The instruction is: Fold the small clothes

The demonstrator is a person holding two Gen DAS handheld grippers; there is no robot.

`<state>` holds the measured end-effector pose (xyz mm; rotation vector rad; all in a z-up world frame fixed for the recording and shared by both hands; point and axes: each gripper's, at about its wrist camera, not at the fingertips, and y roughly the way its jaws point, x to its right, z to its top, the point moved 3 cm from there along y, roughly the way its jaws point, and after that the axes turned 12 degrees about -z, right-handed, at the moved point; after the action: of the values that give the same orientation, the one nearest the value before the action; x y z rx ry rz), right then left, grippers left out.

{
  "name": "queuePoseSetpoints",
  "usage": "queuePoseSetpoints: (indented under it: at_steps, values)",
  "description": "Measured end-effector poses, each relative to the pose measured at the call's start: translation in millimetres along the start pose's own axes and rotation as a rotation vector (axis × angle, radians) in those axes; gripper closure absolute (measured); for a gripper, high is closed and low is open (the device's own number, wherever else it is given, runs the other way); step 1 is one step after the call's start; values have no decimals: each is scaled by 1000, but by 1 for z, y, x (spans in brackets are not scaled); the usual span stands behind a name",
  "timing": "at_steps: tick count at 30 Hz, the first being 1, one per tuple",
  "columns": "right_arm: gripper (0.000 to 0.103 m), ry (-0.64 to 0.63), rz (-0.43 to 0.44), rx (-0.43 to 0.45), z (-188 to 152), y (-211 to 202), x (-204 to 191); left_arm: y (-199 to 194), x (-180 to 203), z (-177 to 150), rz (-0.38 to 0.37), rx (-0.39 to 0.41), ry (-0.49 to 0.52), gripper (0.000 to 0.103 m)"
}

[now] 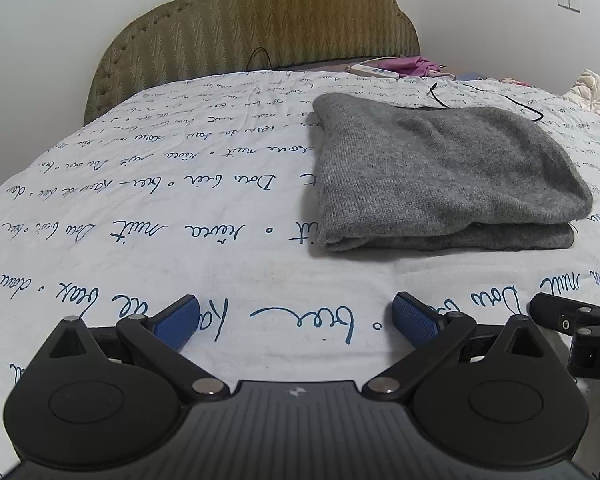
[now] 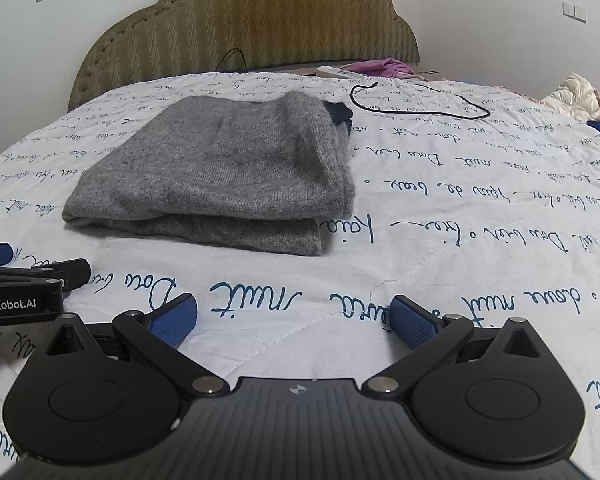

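Left gripper (image 1: 296,322): jaws wide, nothing between, over the bedspread (image 1: 140,240).
Right gripper (image 2: 294,320): jaws wide, empty.
Sweater (image 1: 440,176): grey, folded, at one o'clock from left gripper, eleven from right.
Cable (image 2: 420,108): beyond sweater.

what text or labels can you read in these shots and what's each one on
"enRobot.AI", start cut off by the frame edge: on the left gripper body, seen from the right wrist view.
"D", rest cut off: on the right gripper body.
Blue cursive script on the bedsheet: upside down, not reliably readable.
Logo mark, no letters: on each gripper's base.
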<state>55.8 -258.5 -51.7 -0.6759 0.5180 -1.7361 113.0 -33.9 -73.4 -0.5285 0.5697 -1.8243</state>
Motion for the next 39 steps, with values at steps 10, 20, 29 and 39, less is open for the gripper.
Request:
queuePoseSetpoints:
  at_steps: [10, 20, 29, 39]
  values:
    - [0, 11, 8, 0, 0, 0, 1, 0, -2, 0, -8, 0, -11, 0]
    - [0, 12, 9, 0, 0, 0, 1, 0, -2, 0, -10, 0, -15, 0]
    - [0, 12, 9, 1, 0, -1, 2, 0, -2, 0, -12, 2, -19, 0]
    - [0, 12, 9, 1, 0, -1, 2, 0, -2, 0, -12, 2, -19, 0]
